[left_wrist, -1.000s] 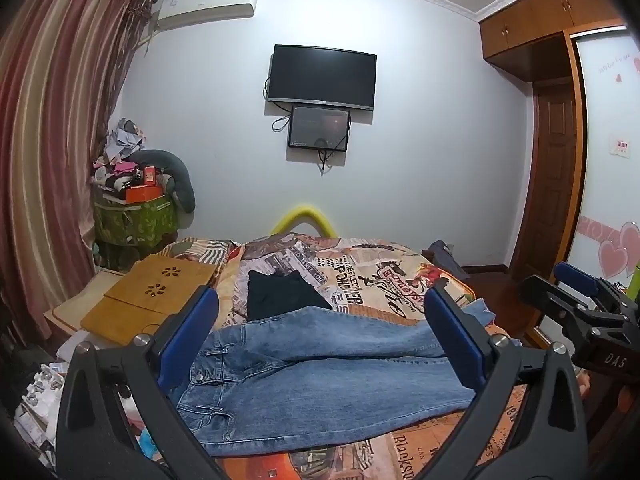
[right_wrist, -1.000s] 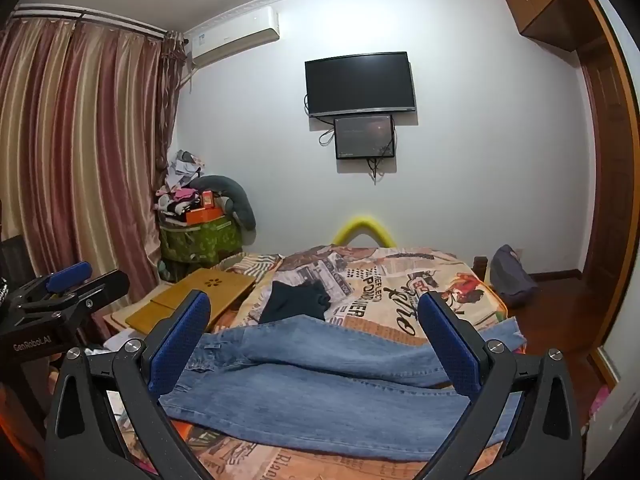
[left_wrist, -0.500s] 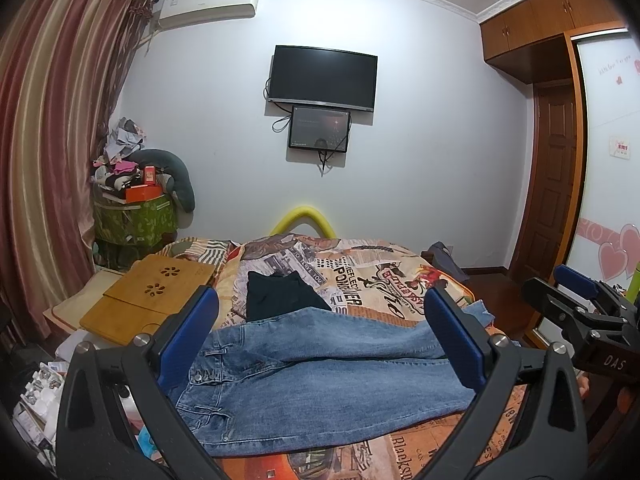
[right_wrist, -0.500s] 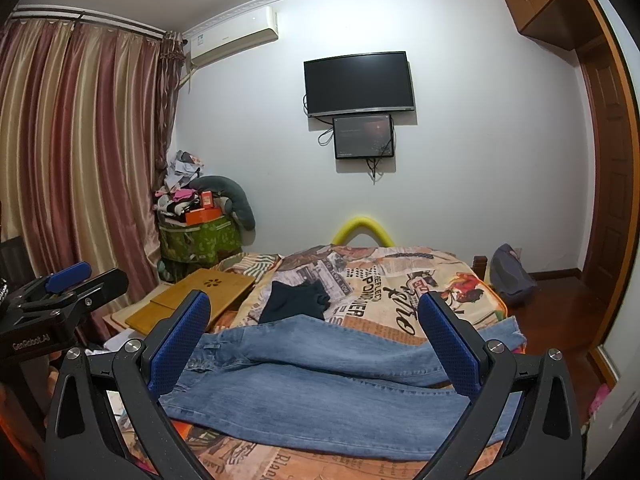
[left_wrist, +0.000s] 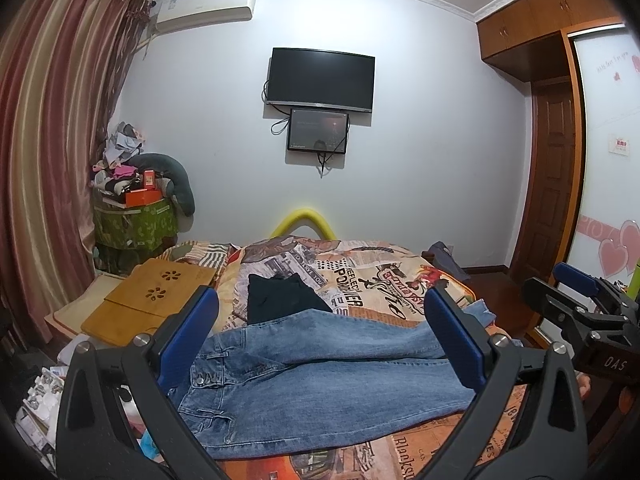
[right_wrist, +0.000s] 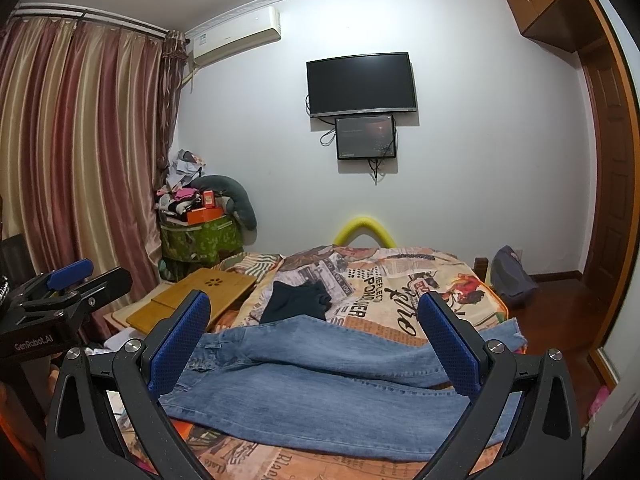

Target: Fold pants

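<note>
Blue jeans (left_wrist: 320, 376) (right_wrist: 320, 384) lie flat across the near end of the bed, waistband to the left, leg ends to the right. My left gripper (left_wrist: 320, 340) hangs above them, open, with nothing between its blue pads. My right gripper (right_wrist: 316, 340) is likewise open and empty above the jeans. In the left wrist view the right gripper (left_wrist: 580, 312) shows at the right edge. The left gripper (right_wrist: 60, 292) appears at the left edge of the right wrist view.
A dark folded garment (left_wrist: 280, 300) lies on the printed bedspread (left_wrist: 380, 280) behind the jeans. A wooden lap table (left_wrist: 152, 300) sits left of the bed. A green basket (left_wrist: 132, 224) piled with clutter stands by the curtain. A wardrobe and door are at right.
</note>
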